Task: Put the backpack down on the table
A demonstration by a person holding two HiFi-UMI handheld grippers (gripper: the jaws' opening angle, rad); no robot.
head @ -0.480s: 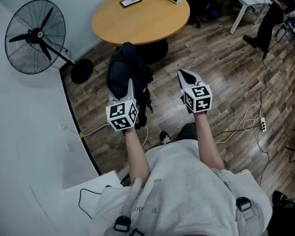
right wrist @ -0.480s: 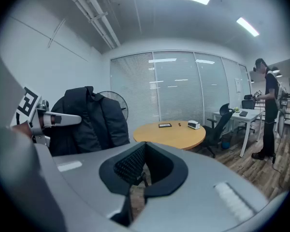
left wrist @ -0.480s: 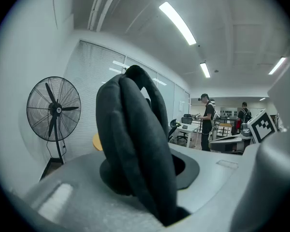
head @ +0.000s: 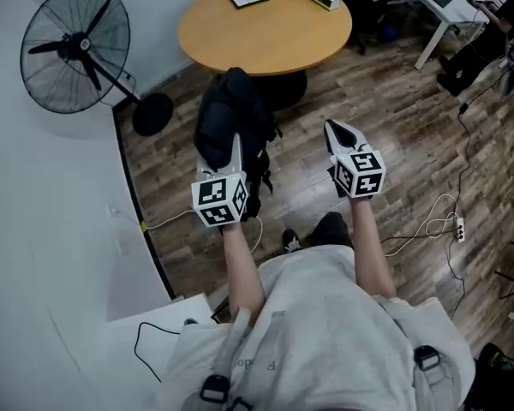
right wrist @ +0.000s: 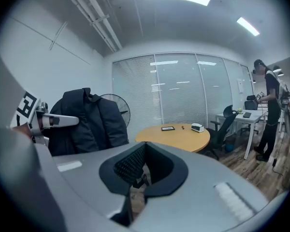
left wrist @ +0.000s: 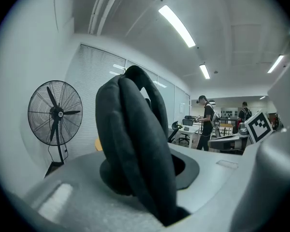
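The left gripper [head: 236,146] pinches the black backpack [head: 227,110], which hangs at its twelve o'clock and partly hides the table [head: 265,32] base; the right gripper [head: 333,128] is closed and empty.

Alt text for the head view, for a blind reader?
The left gripper grips a black backpack, held up short of the round wooden table. The right gripper is shut and empty beside it; a standing fan is at left.
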